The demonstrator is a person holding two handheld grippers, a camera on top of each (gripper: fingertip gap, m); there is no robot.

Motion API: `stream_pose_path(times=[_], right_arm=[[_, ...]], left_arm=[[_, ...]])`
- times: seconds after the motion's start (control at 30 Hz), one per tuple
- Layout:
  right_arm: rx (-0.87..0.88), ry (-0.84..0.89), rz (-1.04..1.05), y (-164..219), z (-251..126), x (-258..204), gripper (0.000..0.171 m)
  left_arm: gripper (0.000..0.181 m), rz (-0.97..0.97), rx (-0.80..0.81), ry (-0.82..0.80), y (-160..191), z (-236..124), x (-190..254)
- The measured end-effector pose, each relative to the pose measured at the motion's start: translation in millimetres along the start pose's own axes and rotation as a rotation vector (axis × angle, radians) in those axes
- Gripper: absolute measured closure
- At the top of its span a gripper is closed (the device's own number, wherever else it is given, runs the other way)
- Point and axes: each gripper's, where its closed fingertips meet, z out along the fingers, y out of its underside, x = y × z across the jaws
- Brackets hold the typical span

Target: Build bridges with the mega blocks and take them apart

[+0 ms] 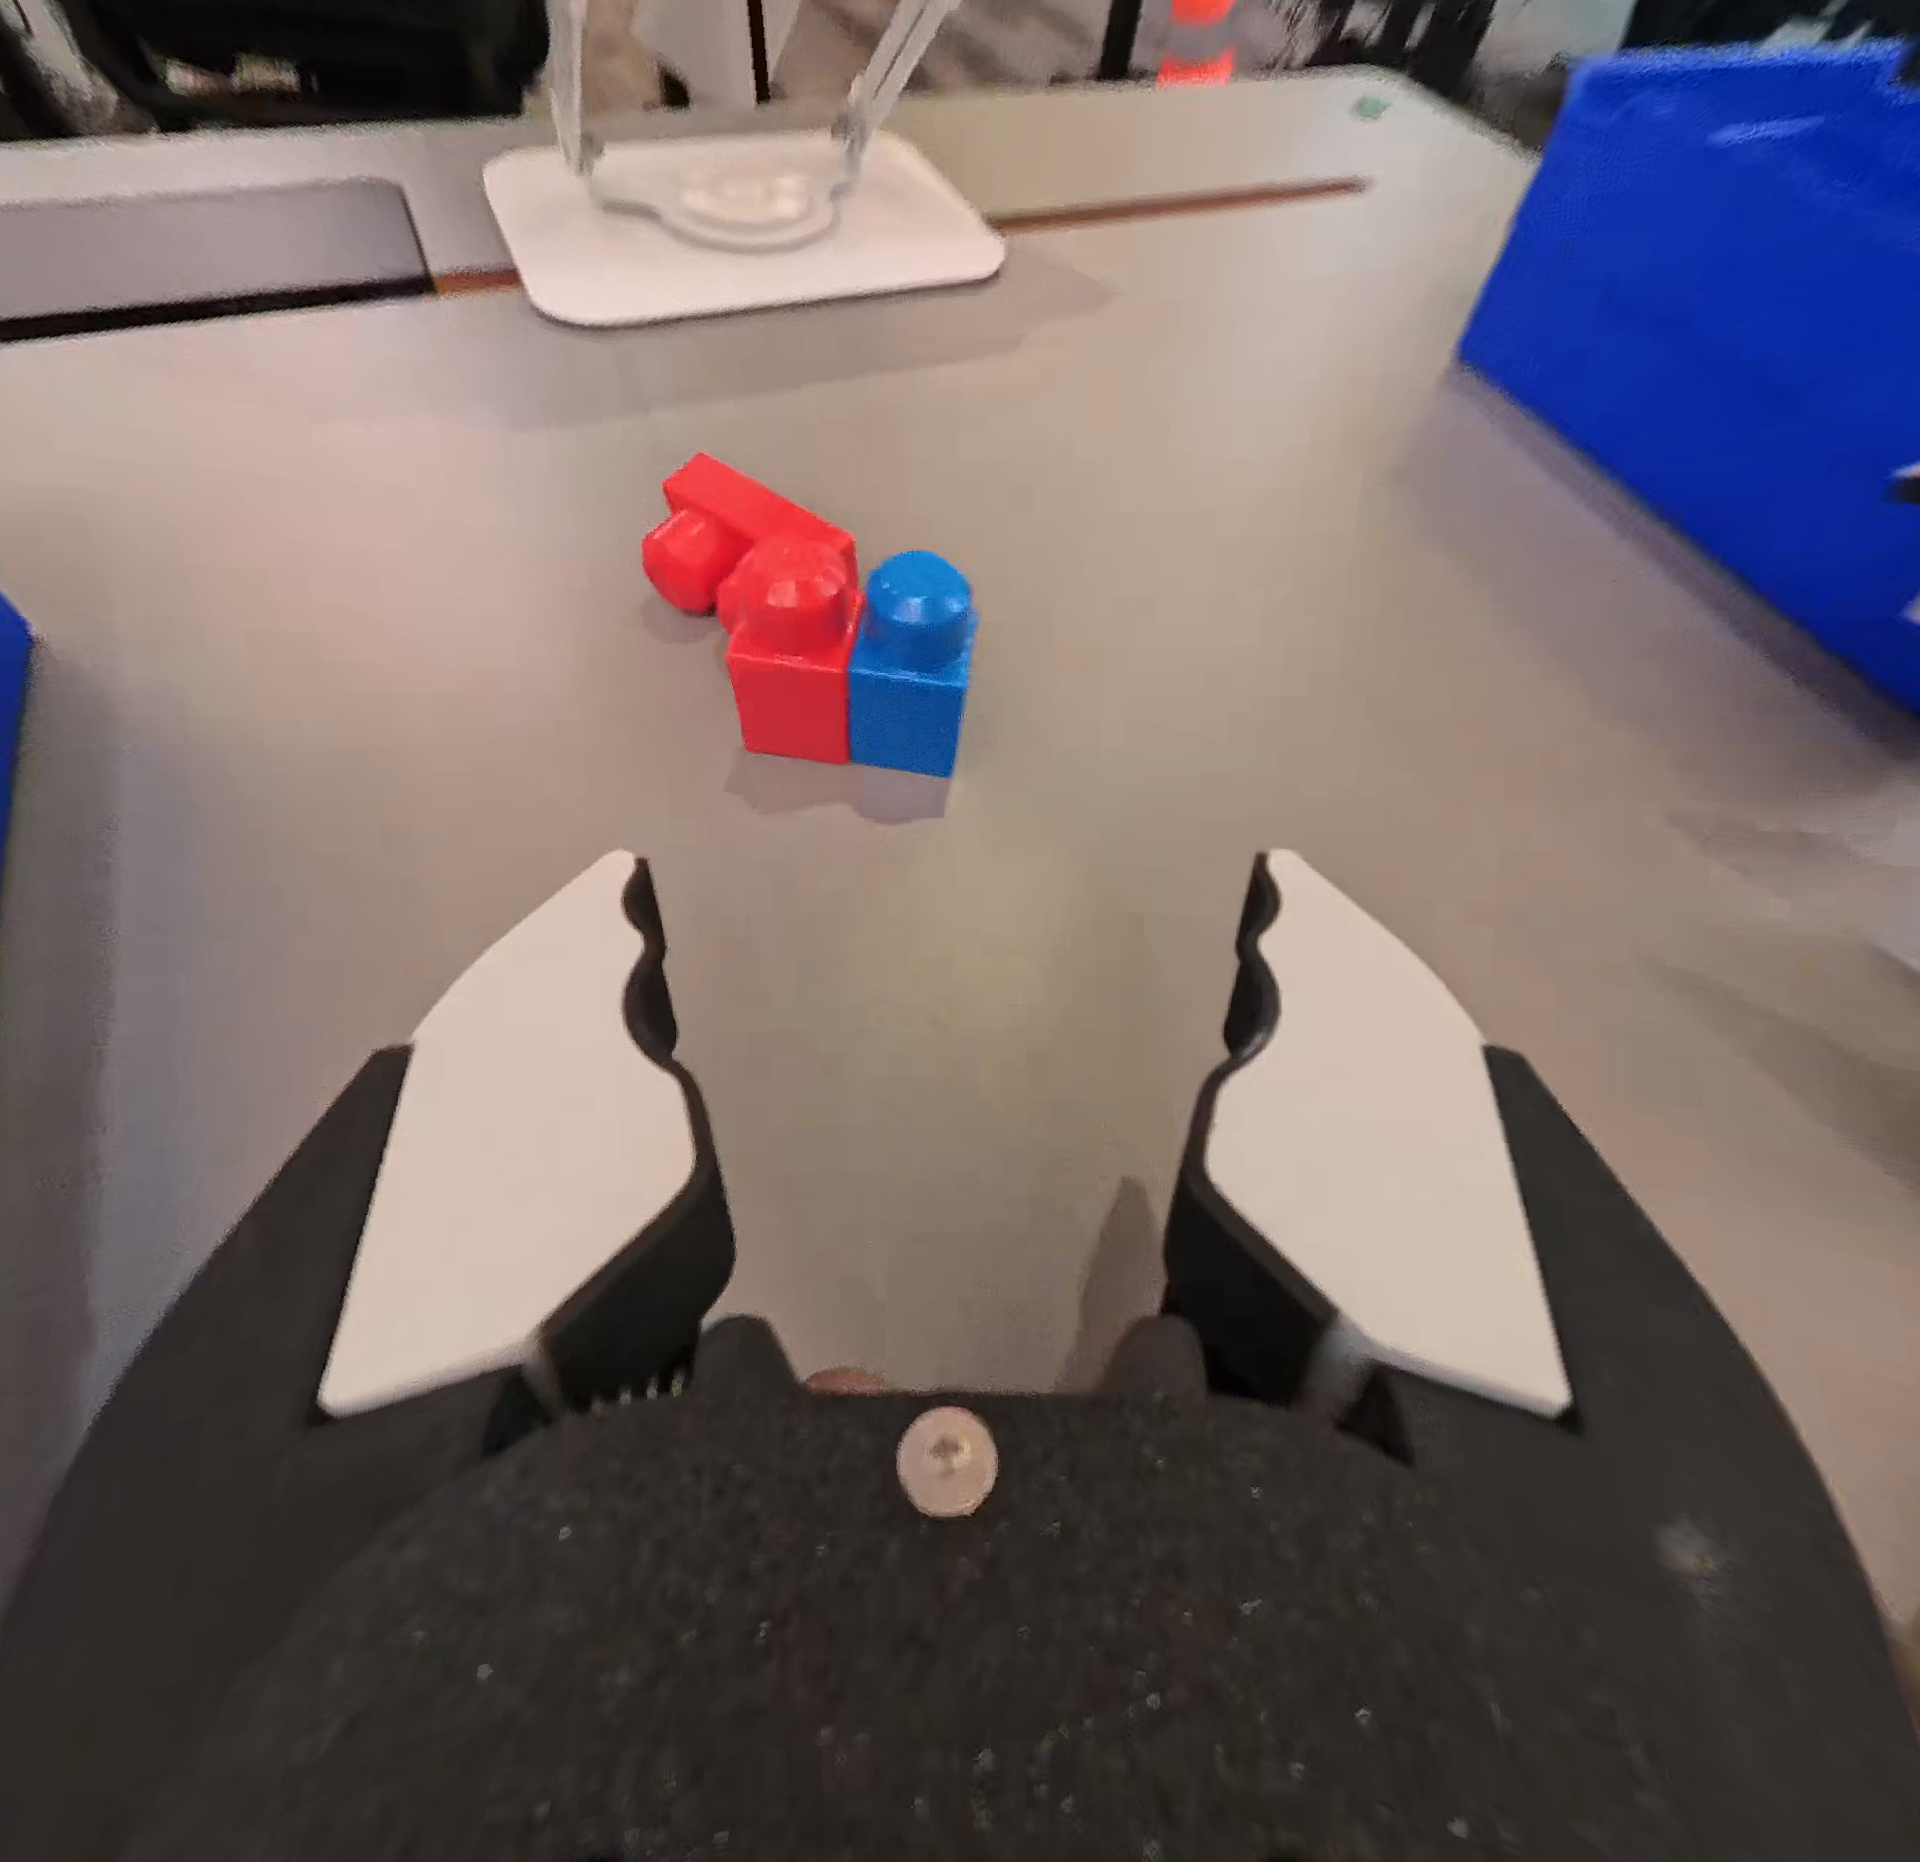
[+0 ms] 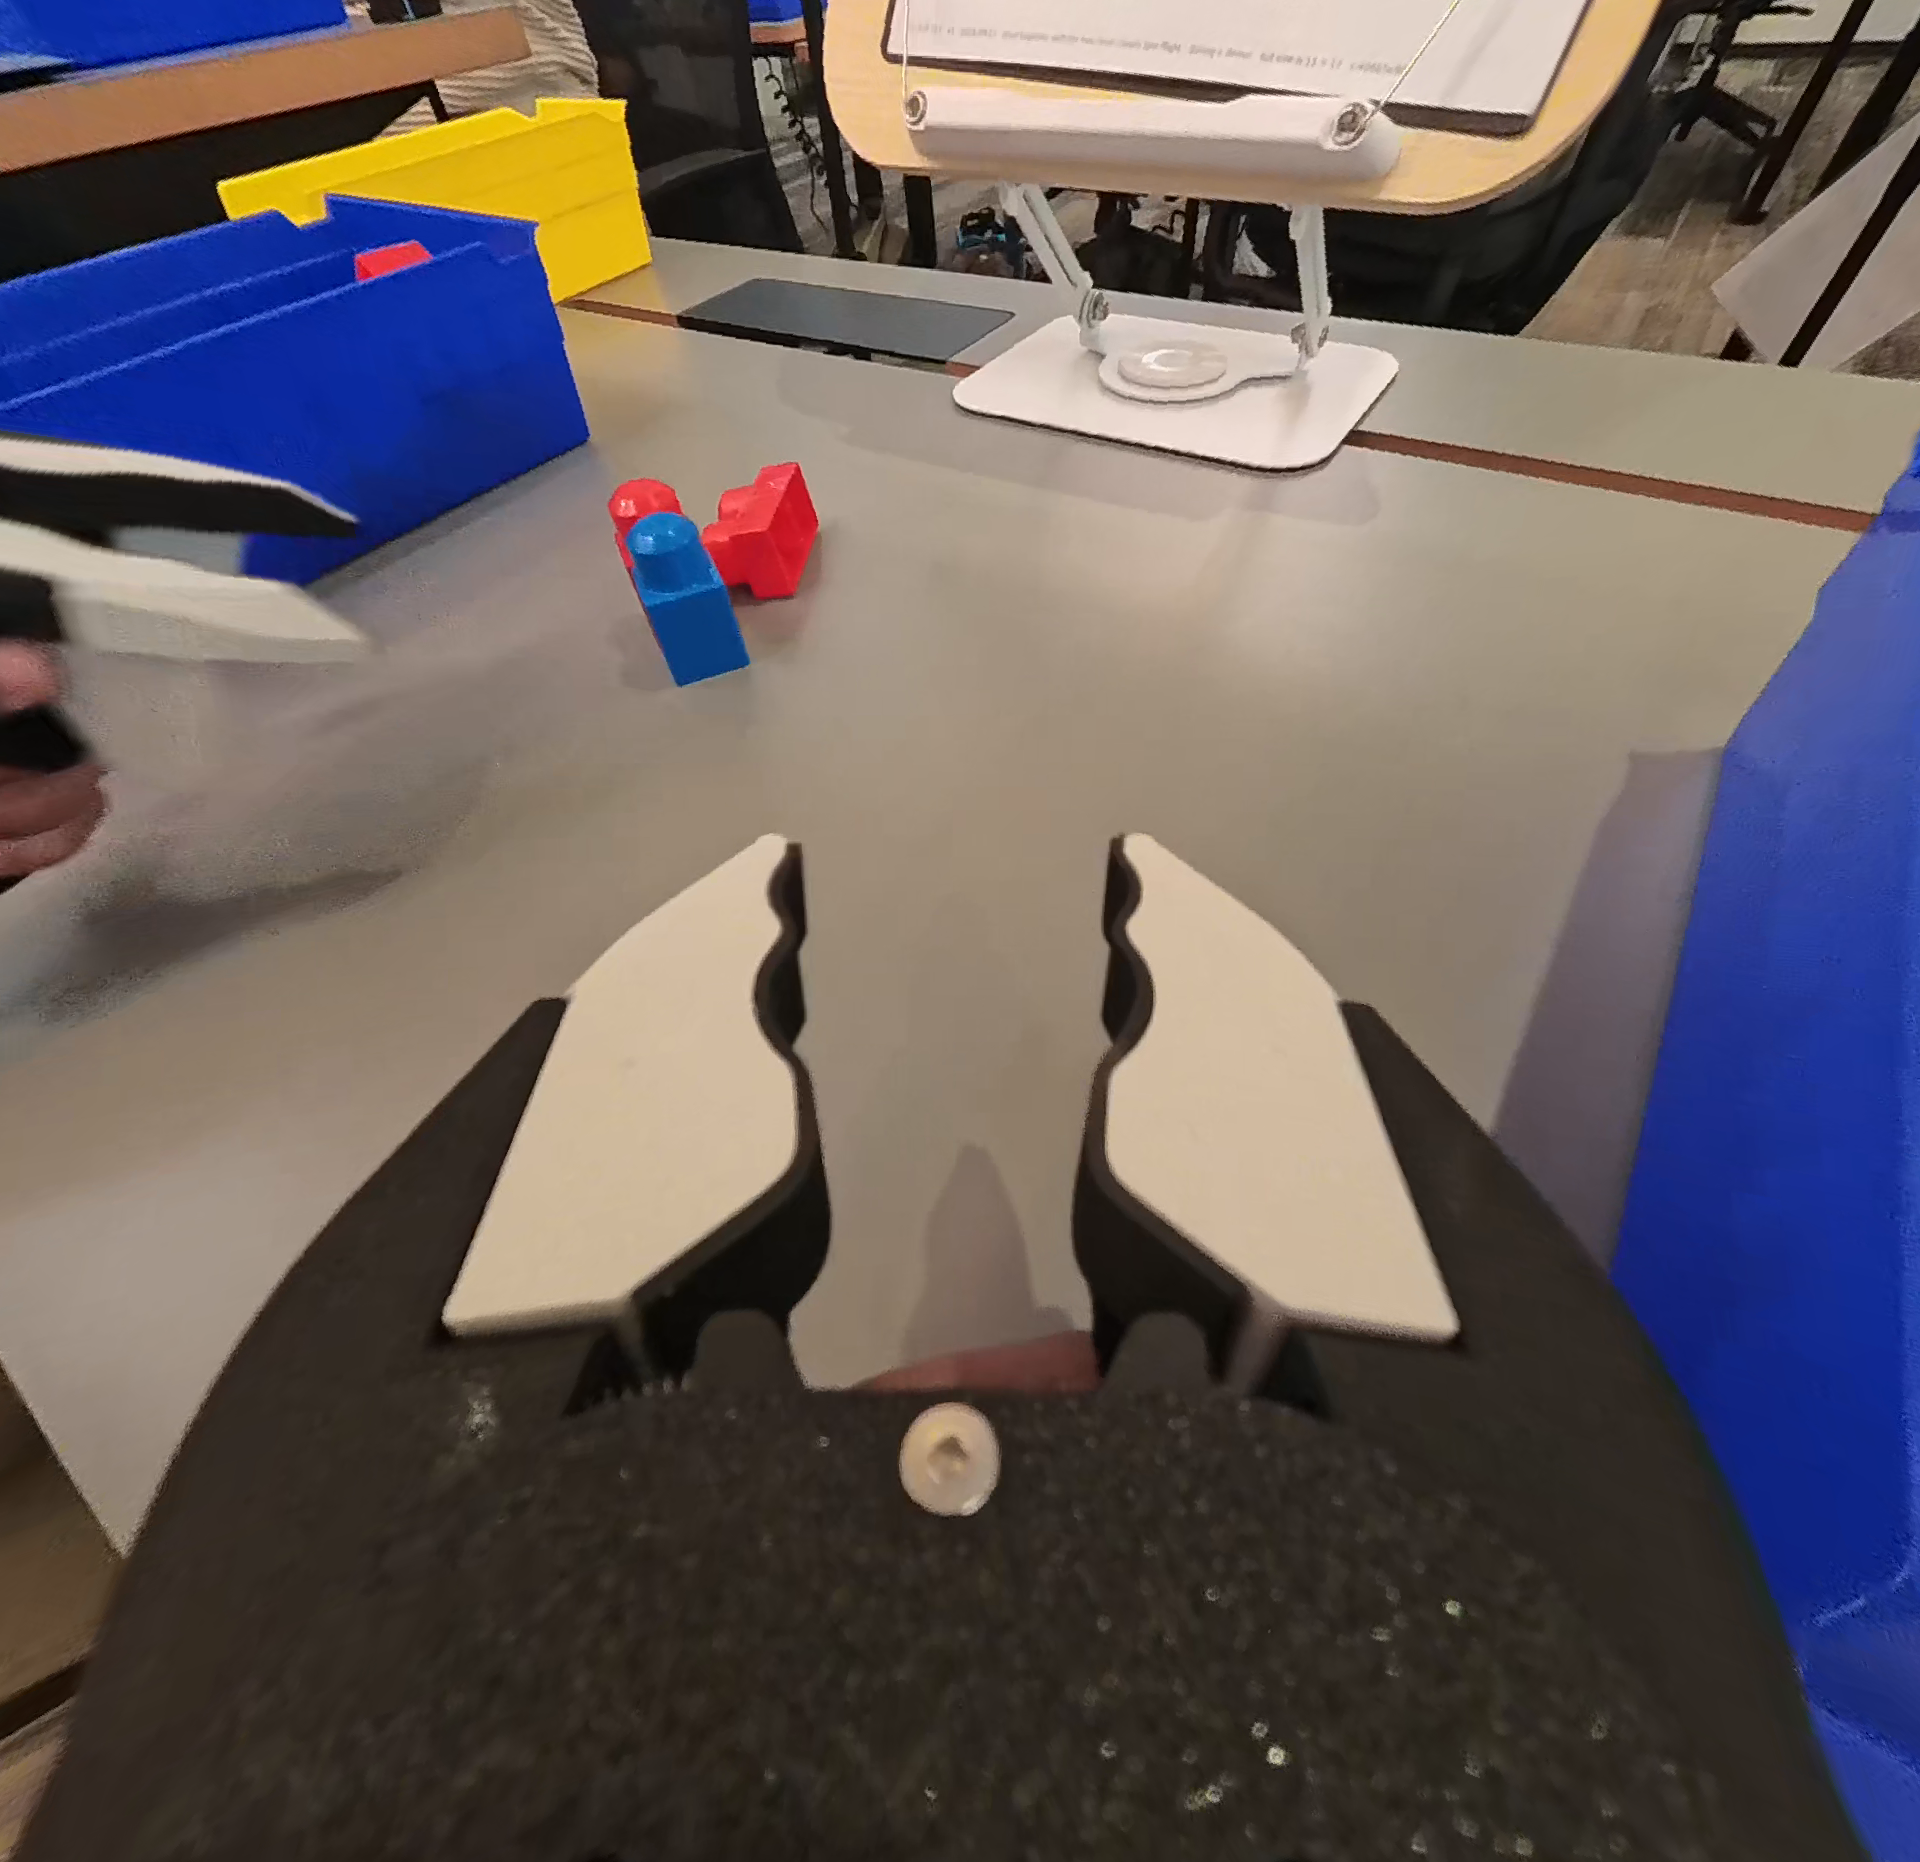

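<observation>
Three mega blocks stand loose together on the grey table [image 1: 312,669]. A small blue block [image 1: 906,680] stands upright, touching a small red block [image 1: 795,669] on its left. A longer red block [image 1: 727,534] lies on its side behind them. My left gripper [image 1: 945,867] is open and empty, a short way in front of the blocks. In the right wrist view the blue block [image 2: 686,607] stands ahead to the left, the small red one [image 2: 639,508] behind it and the tipped red block [image 2: 769,545] to its right. My right gripper [image 2: 951,851] is open and empty, well back. The left gripper's fingers [image 2: 208,607] show blurred at the left edge.
A blue bin [image 2: 291,378] holding a red block [image 2: 393,259] stands left of the blocks, a yellow bin [image 2: 468,191] behind it. Another blue bin [image 2: 1818,1085] is close on the right. A white stand [image 2: 1174,389] holding an instruction board is at the back.
</observation>
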Motion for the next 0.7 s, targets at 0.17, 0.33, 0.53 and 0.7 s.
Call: stream_pose_path(times=[0.17,0.33,0.53,0.7], right_arm=[[0.018,0.031,-0.051,1.4,10.0,-4.5,0.103],[0.047,0.063,-0.114,3.0,15.5,-19.9,0.094],[0.052,0.098,-0.168,8.3,18.6,-27.4,0.092],[0.054,0.103,-0.165,7.3,18.4,-25.8,0.092]], left_arm=[[0.067,0.023,0.179,0.054,-0.3,-43.8,18.2],[0.071,0.056,0.313,0.062,-10.5,-58.1,15.6],[0.074,0.009,0.241,0.083,-1.9,-53.6,6.3],[0.079,-0.003,0.209,0.085,6.9,-50.6,2.4]])
